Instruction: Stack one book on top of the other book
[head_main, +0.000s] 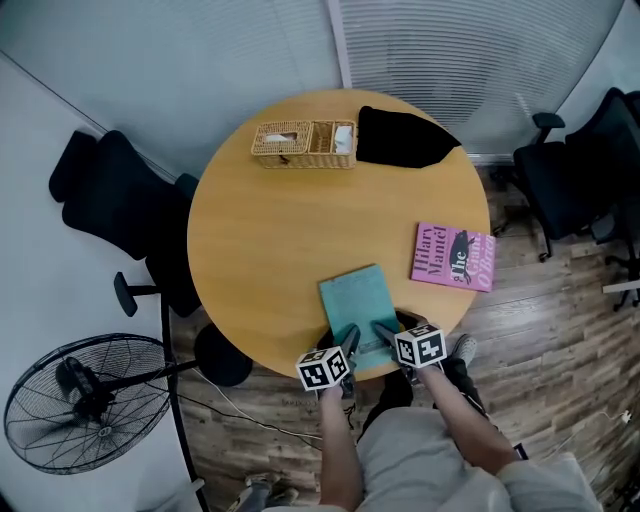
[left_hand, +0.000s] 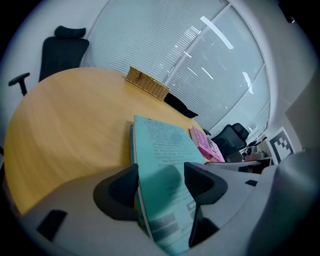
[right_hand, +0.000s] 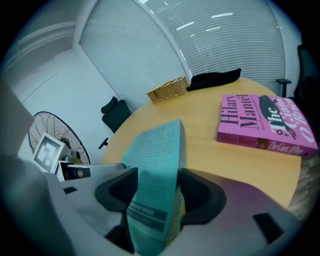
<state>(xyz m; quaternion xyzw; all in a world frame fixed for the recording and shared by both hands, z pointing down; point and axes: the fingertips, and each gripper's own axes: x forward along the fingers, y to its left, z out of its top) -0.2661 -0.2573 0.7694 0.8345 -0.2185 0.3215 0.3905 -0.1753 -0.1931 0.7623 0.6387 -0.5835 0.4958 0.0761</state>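
Book with teal cover, left of the pink rectangular book on the round wooden desk, clamped at its near edge by left gripper and right gripper, probably for a level lift.

Table smooth matt wood; basket woven wicker; teal book matt paper.

Overhead — two close-ups sharing teal book
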